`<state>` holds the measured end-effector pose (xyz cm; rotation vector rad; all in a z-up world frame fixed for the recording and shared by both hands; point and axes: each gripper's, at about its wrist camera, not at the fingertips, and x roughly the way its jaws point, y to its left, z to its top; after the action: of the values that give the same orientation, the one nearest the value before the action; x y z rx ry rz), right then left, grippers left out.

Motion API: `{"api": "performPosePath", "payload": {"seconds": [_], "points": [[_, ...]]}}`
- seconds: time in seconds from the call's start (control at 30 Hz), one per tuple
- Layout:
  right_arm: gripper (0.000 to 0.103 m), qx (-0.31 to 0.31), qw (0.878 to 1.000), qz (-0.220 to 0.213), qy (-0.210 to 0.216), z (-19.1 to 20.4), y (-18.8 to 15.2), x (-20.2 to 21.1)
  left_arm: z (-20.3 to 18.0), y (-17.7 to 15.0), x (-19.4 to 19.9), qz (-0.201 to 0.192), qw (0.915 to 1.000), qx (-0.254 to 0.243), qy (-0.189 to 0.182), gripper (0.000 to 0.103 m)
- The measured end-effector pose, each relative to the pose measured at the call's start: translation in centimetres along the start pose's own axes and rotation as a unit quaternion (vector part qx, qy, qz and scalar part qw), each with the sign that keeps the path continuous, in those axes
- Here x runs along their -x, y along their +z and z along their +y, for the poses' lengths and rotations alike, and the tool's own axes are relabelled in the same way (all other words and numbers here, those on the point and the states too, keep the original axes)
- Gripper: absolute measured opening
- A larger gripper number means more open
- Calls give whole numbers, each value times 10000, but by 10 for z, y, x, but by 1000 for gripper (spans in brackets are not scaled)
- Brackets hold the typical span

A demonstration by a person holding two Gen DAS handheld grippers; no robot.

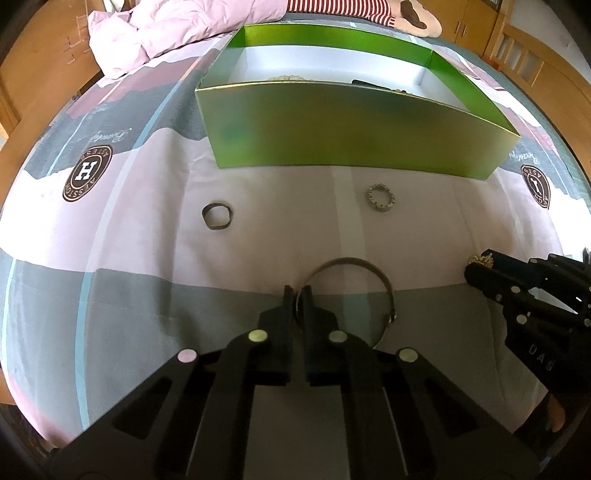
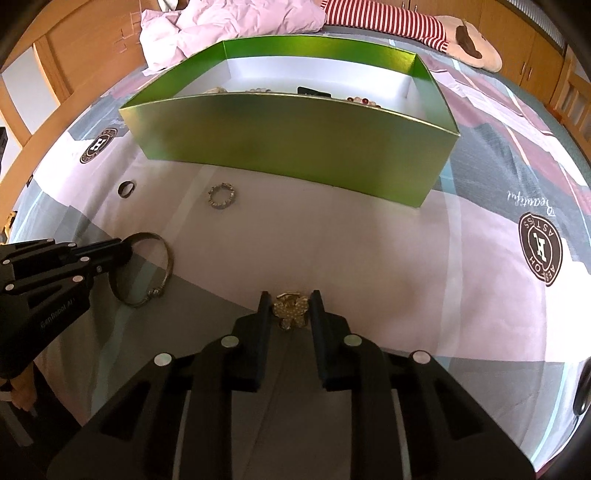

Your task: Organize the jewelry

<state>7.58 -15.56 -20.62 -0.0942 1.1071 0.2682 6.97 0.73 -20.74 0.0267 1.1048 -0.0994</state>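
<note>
Bangle: the thin metal bangle (image 1: 369,291) lies flat on the bed sheet (image 1: 147,258), in front of the green box (image 1: 351,129). One side of its rim sits between the tips of the left gripper (image 1: 297,295).
Left gripper: its two black fingers are pressed almost together, pinching the bangle's rim. In the right wrist view it comes in from the left edge (image 2: 123,249) with its tip on the bangle (image 2: 147,273).
Brooch: a small gold brooch (image 2: 290,308) with sparkly bits lies on the sheet, right between the fingers of the right gripper (image 2: 290,301).
Right gripper: its fingers stand on both sides of the brooch and touch its edges, so it is holding the brooch.
Dark ring: a dark ring (image 1: 218,216) lies on the sheet near the box, well apart from the bangle.
Sparkly ring: a ring with little stones (image 1: 382,198) lies just in front of the box.
Green box: it is open, white inside, with beads and a small dark thing (image 2: 314,91) in it.
Behind: a pink blanket (image 1: 177,29) and a soft toy in a red striped top (image 2: 388,22) lie on the bed.
</note>
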Motion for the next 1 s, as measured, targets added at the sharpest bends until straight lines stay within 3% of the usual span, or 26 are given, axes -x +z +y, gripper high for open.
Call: {"api": "performPosePath", "payload": {"seconds": [0.27,0.5,0.9,1.0], "points": [[21,-69,9998,-193,46,3,-1,22,-6,0,24,-261,9996,-43,19,5],[21,-92,9977,-674,52,1,13,67,-8,13,72,-790,9969,-42,-22,5],[21,-160,9817,-1896,2,-16,53,178,-13,53,176,-1973,9803,-73,-25,5],[21,-167,9794,-2010,37,-16,55,188,-17,56,189,-2131,9770,-125,-27,5]]}}
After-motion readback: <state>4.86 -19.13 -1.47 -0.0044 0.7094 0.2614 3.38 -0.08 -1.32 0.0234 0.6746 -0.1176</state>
